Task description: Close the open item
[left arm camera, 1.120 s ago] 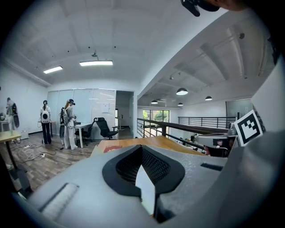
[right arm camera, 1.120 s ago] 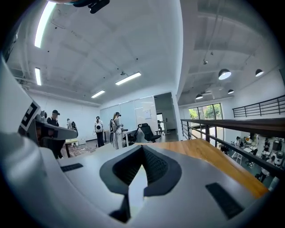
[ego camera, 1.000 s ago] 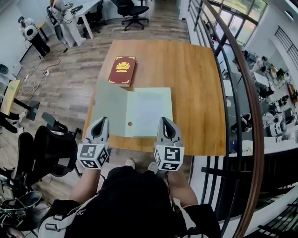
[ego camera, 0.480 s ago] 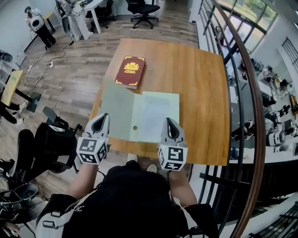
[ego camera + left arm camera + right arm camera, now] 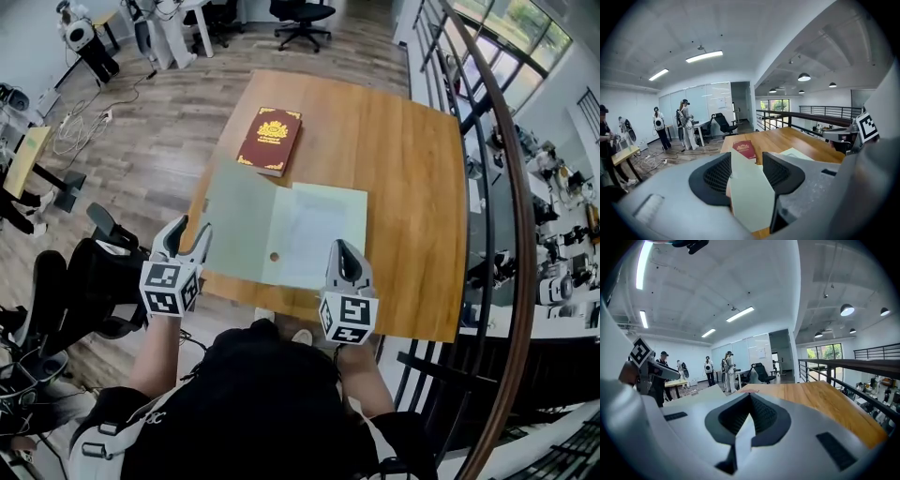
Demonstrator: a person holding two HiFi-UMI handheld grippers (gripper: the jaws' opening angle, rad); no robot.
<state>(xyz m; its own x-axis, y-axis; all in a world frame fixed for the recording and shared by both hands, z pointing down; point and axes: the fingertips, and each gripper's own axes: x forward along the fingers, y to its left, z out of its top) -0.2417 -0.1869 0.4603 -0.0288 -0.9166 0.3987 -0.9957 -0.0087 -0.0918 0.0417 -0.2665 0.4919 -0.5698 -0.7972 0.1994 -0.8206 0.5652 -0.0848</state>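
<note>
Since the earlier frames the left claw (image 5: 187,234) has swung toward the left of the head view, off the lower-left corner of the desk (image 5: 394,169), and its jaws have just been opening. They now stand spread. In the left gripper view the pale green cover shows in the gap between the dark ribbed pads, and neither pad presses on it. The bare left forearm reaches out from the body toward the lower left, and the claw leans slightly toward the upper right. The right claw (image 5: 341,251) points straight up the frame with its jaws pressed together, the tip over the near edge of the folder's right half.

The folder (image 5: 234,220) lies open and flat at the lower left of the desk. It is thin matte card with a straight centre fold, and a small round dot sits beside the fold. A paler sheet (image 5: 319,230) covers its right half. Just above its left cover lies a dark red hardback book (image 5: 270,139) with a gold emblem. The desk is warm wood with a lengthwise grain. Both claws are smooth grey plastic.
</note>
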